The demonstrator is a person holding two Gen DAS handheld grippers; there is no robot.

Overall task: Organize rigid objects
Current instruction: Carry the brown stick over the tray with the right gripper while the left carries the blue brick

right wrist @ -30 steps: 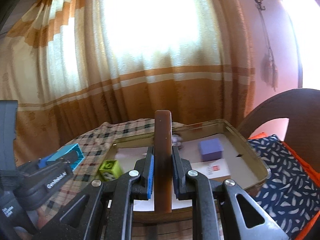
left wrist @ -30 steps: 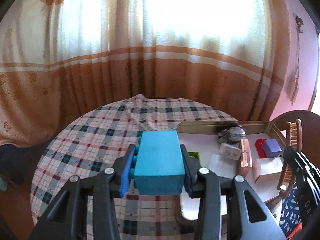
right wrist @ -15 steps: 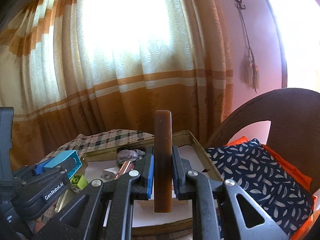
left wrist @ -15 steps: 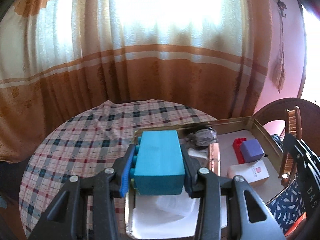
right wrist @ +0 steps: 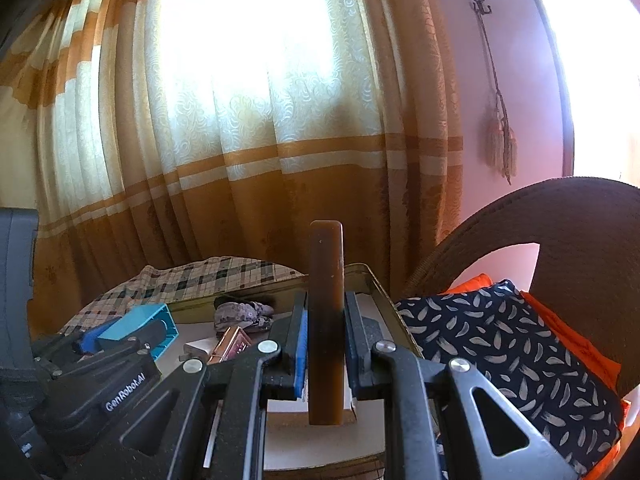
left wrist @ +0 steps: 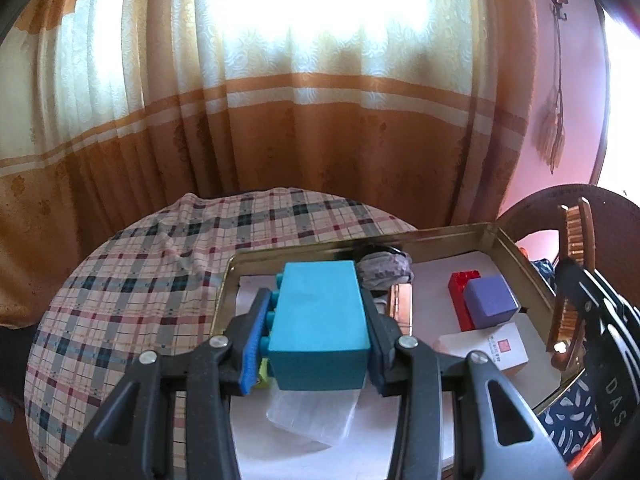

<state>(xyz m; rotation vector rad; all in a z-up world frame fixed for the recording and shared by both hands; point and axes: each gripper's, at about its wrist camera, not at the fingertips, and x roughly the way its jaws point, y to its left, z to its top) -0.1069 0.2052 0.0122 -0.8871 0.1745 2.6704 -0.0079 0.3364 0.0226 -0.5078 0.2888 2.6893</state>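
Observation:
My left gripper (left wrist: 316,336) is shut on a teal building block (left wrist: 320,320) and holds it above the left half of a gold metal tray (left wrist: 304,246). It also shows in the right wrist view (right wrist: 138,326). My right gripper (right wrist: 325,340) is shut on a brown comb (right wrist: 326,320), held upright on edge over the tray's right side; the comb also shows in the left wrist view (left wrist: 572,276). In the tray lie a red block (left wrist: 460,300), a purple cube (left wrist: 490,300), a white box (left wrist: 488,350), a copper case (left wrist: 401,308) and a grey bundle (left wrist: 384,270).
The tray sits on a round table with a plaid cloth (left wrist: 132,280). A clear plastic piece (left wrist: 312,416) and a green item (left wrist: 264,372) lie under the teal block. A wooden chair (right wrist: 560,216) with a patterned cushion (right wrist: 500,344) stands right of the tray. Curtains hang behind.
Both grippers have moved right with their objects. The teal block has gone from over the cloth to over the tray; the comb has gone from the tray's middle to its right edge.

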